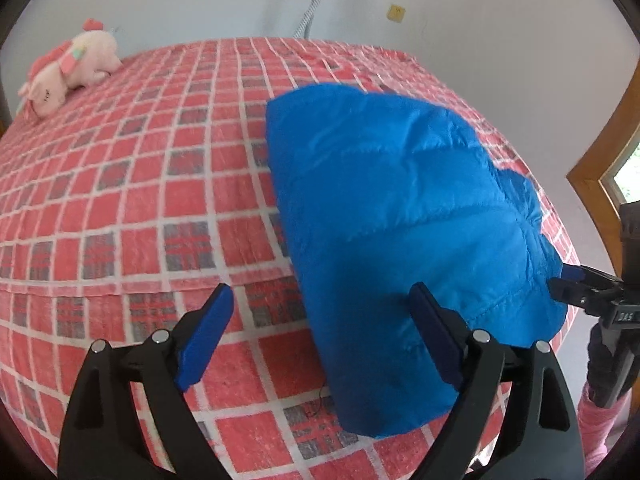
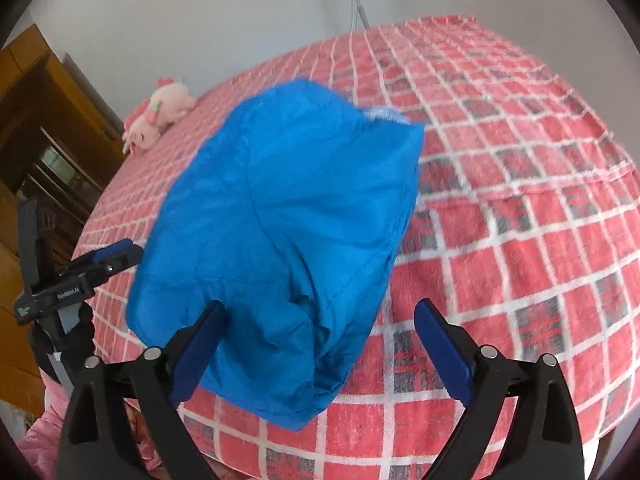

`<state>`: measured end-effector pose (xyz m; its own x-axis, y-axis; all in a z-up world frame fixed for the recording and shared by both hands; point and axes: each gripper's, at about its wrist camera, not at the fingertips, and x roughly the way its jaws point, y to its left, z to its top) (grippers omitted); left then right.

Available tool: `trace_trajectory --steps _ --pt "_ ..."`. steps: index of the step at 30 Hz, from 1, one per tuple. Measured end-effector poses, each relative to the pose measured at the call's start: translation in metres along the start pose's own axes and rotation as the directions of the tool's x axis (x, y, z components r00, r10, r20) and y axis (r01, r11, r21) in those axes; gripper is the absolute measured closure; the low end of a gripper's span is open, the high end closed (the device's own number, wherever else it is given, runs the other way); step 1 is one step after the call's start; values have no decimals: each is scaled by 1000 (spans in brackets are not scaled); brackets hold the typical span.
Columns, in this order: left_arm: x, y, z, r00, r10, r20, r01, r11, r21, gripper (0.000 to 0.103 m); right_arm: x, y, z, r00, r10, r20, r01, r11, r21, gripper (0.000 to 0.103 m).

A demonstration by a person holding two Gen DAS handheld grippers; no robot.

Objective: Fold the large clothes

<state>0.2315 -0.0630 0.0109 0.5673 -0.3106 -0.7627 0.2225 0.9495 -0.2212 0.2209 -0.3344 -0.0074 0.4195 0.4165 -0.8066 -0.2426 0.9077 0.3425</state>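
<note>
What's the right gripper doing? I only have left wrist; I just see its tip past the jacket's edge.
Observer: The right gripper is wide open. The near end of the blue jacket lies between its fingers, nothing clamped.
Operator: Is the fold tidy on that side?
Observer: Not quite. That end bulges, with stacked layers and a dark gap between them.
Operator: Anything sticking out?
Observer: A pale lining strip peeks out at the jacket's far edge.
</note>
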Motion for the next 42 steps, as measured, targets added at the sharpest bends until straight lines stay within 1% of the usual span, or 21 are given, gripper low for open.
trace_trajectory --steps 2,4,6,8,10,13,15,16,17,19,20,21,23,25,26,27,29,33,37,40,42 --pt "2 -5 1 999 34 11 -34 999 35 13 11 -1 -1 999 -15 -32 15 1000 5 6" --pt "4 -12 1 998 67 21 -69 994 82 12 23 -2 -3 998 -11 -68 12 1000 9 4" --pt "11 -14 4 997 69 19 -71 992 108 9 35 -7 -3 995 17 -99 -13 999 36 4" --pt "20 -8 8 1000 22 -13 -21 996 88 6 45 -14 -2 989 78 -129 -68 995 78 4" --pt "30 1 14 997 -50 -50 53 997 49 5 50 -20 0 983 120 -138 -107 990 93 4" --pt "43 9 18 986 -140 -89 140 990 -2 4 54 -21 2 981 139 -138 -128 988 86 3" --pt "49 4 19 983 -156 -95 156 988 -1 4 55 -18 4 981 135 -138 -126 990 67 4" --pt "51 1 18 982 -162 -94 163 987 1 5 57 -16 6 982 133 -137 -126 990 58 6" --pt "52 -3 18 980 -173 -93 174 985 7 8 58 -15 6 981 138 -139 -132 990 54 9" --pt "52 -9 17 978 -189 -85 191 982 9 17 58 -12 7 976 174 -133 -169 984 51 29" --pt "51 -11 16 981 -180 -77 181 983 17 22 57 -11 7 970 206 -131 -200 978 53 31" --pt "49 -13 16 982 -176 -69 178 984 25 25 56 -9 7 971 202 -126 -198 979 45 36" --pt "41 -17 15 985 -167 -39 168 985 37 40 51 -4 8 976 193 -106 -192 981 15 42" --pt "31 -21 14 988 -157 -5 157 986 60 50 43 1 9 979 189 -73 -191 981 -19 52" --pt "29 -22 13 988 -155 6 154 986 62 54 38 3 10 980 189 -55 -191 981 -38 55" --pt "26 -22 12 987 -157 18 155 986 59 55 34 5 10 981 189 -38 -191 980 -56 58" --pt "18 -22 12 984 -167 55 165 985 47 61 24 16 13 983 184 2 -182 977 -115 61" --pt "3 -25 15 975 -162 151 156 986 51 65 13 37 26 979 200 45 -189 967 -173 65" --pt "-18 -15 25 957 -148 249 143 989 39 67 1 65 45 973 204 105 -169 947 -274 67" --pt "-36 0 32 939 -123 322 124 992 18 69 -4 91 65 960 239 144 -177 921 -347 69" --pt "-46 9 35 923 -87 375 89 996 12 70 -4 109 78 955 245 164 -163 903 -398 69"
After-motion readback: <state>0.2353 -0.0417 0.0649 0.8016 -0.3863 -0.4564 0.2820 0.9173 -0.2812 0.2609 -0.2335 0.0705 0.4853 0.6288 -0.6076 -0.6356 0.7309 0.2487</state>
